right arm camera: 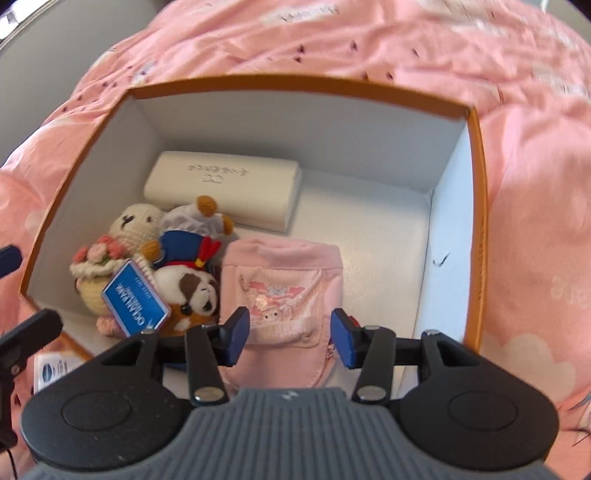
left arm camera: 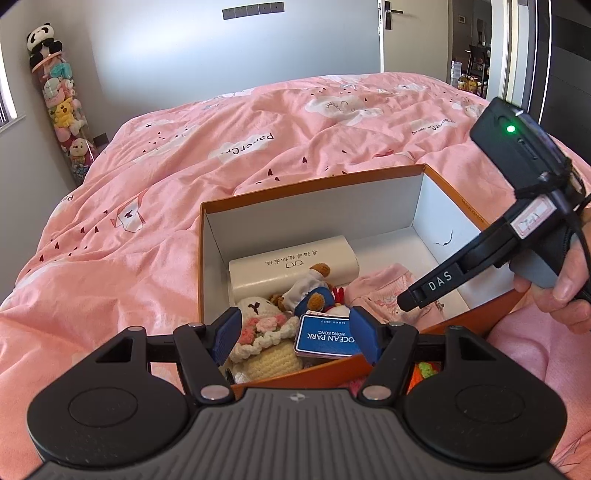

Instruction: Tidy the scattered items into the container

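Right wrist view puts your right gripper [right arm camera: 286, 334] over the orange box [right arm camera: 476, 177], fingers spread wide around nothing, the pink pouch [right arm camera: 280, 291] lying flat on the floor just beneath. Lift straight out so the pads clear it. At ten o'clock sit the white case [right arm camera: 221, 184] and plush toys [right arm camera: 177, 258]. Your left gripper [left arm camera: 293, 338] hovers level at the box's near rim [left arm camera: 280, 374], also gaping empty, above the blue card [left arm camera: 325, 338]

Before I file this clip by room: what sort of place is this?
Most likely a bedroom. A bed with a pink quilt fills the view, a tall clear tube of plush toys stands in the corner, and a door opens onto another room.
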